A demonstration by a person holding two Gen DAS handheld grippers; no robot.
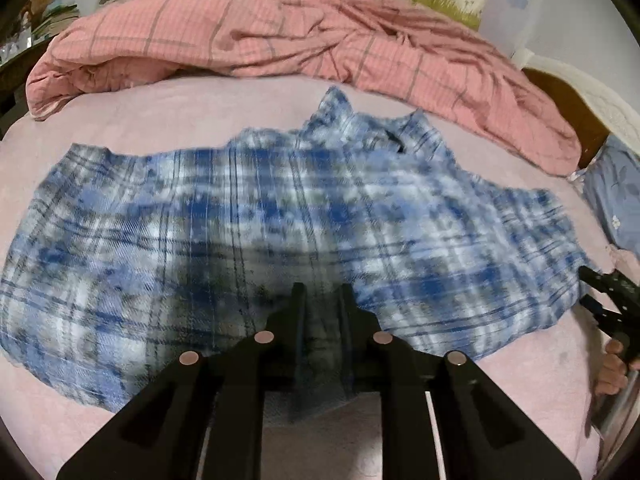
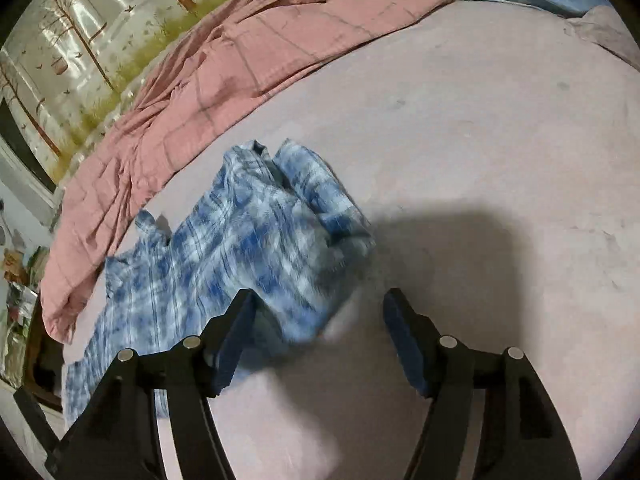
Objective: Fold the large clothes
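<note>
Pink bed sheet [image 2: 480, 140]; left gripper [image 1: 322, 294] jaws pinching plaid shirt [image 1: 260, 208], right gripper [image 2: 318, 300] jaws wide apart.

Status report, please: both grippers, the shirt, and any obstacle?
Left gripper shut on blue plaid shirt hem. Right gripper open, at shirt's edge, holding nothing. Shirt spread on pink bed sheet. Pink quilt behind, apart from shirt.

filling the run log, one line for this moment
left hand-held gripper shut on shirt | right hand-held gripper open | bed
</note>
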